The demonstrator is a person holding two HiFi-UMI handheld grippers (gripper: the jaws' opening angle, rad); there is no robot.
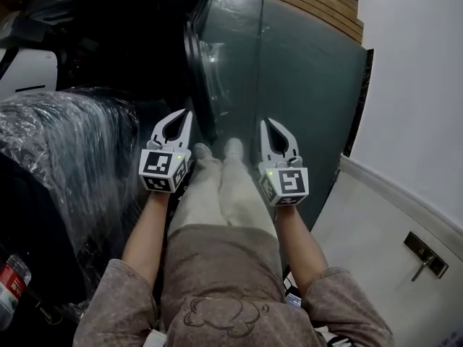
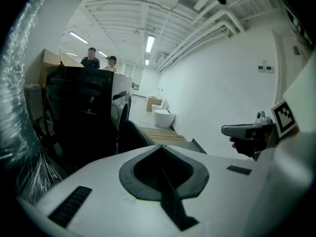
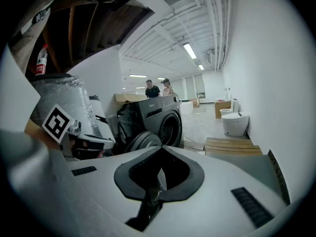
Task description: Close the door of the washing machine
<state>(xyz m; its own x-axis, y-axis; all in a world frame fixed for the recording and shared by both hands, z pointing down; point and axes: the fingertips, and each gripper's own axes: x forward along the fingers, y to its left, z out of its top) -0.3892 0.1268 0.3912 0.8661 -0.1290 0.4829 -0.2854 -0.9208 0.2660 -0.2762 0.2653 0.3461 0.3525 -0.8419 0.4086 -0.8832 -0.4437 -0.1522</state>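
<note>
The left gripper (image 2: 160, 149) fills the lower half of the view, its jaws pressed together with nothing between them. Beyond their tips stands a dark washing machine (image 2: 84, 112), its round door (image 2: 131, 135) hanging open. Two people (image 2: 98, 59) stand behind the machine. Clear plastic wrap (image 2: 19, 107) lines the left edge. At right, the right gripper (image 2: 233, 130) shows side-on. A white toilet (image 2: 162, 117) and wooden boards (image 2: 160, 135) lie farther back.
</note>
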